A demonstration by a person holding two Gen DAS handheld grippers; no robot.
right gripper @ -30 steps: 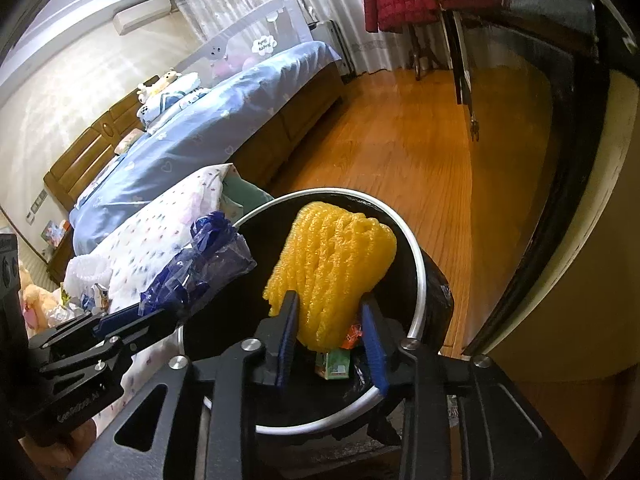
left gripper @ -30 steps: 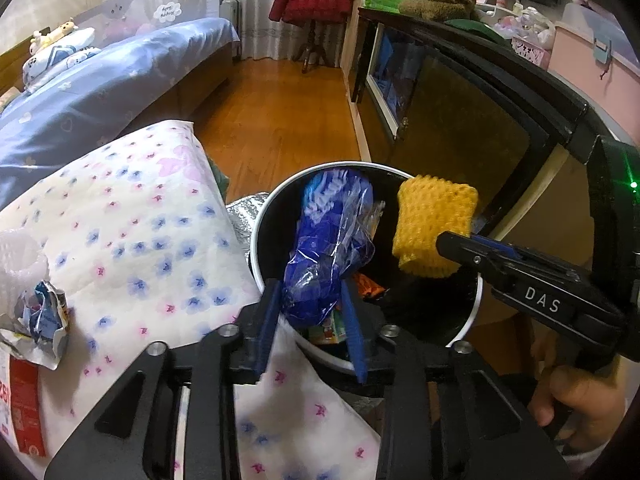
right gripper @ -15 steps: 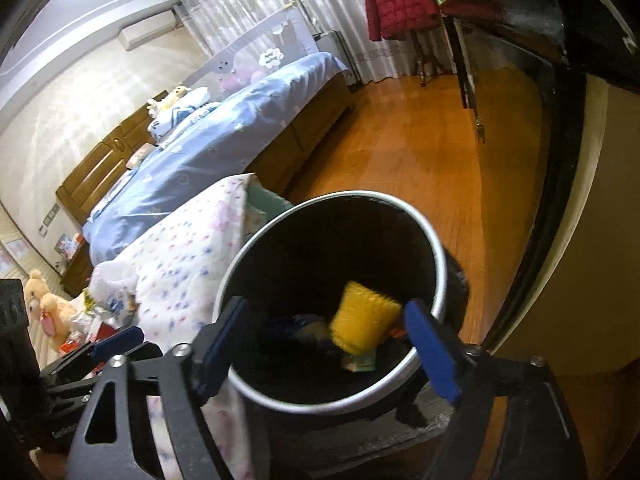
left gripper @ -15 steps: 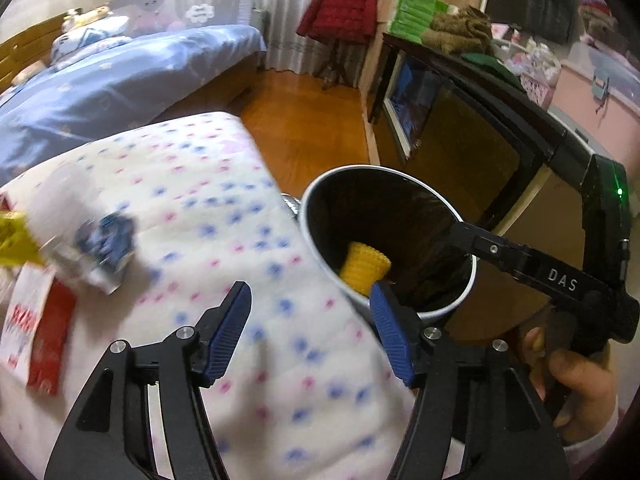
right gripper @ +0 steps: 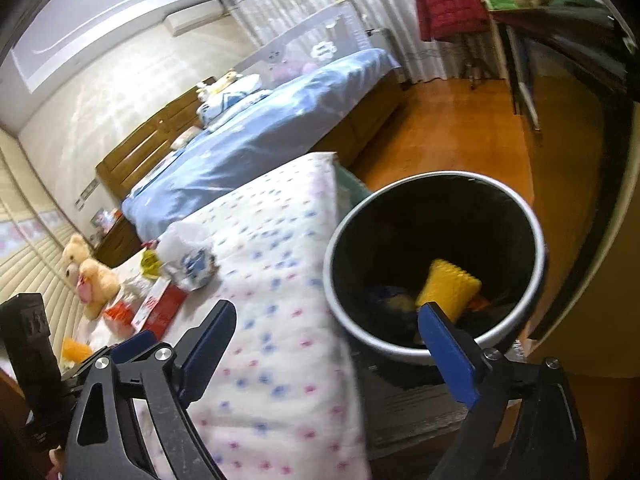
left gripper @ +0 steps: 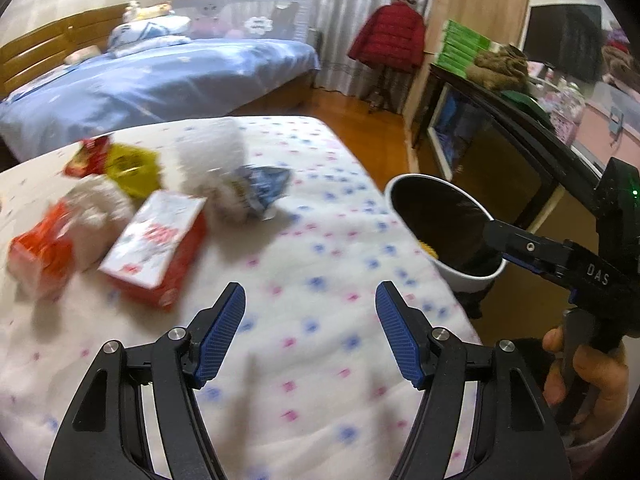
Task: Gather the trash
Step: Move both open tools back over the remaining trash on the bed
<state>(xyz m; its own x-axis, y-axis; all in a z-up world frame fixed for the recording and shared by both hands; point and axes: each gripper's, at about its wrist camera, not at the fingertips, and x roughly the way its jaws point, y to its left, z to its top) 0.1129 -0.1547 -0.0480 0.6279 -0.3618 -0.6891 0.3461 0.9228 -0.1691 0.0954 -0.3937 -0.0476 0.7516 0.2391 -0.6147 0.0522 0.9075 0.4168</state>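
Both grippers empty, jaws wide, over a floral quilt beside a trash bin.

The left gripper hangs with its blue-padded jaws spread wide above the white quilt dotted with pink and blue flowers; the right gripper is likewise wide apart and holds nothing, one jaw over the quilt, the other at the rim of the trash bin. The bin is round, black inside with a pale rim, and stands on the wood floor just beside the quilt's edge; one yellow foam net lies inside among darker scraps. On the quilt sit two red-and-white cartons, a blue wrapper, and blurred white and yellow pieces. Beyond lies a blue bed; a red jacket hangs by the curtains.
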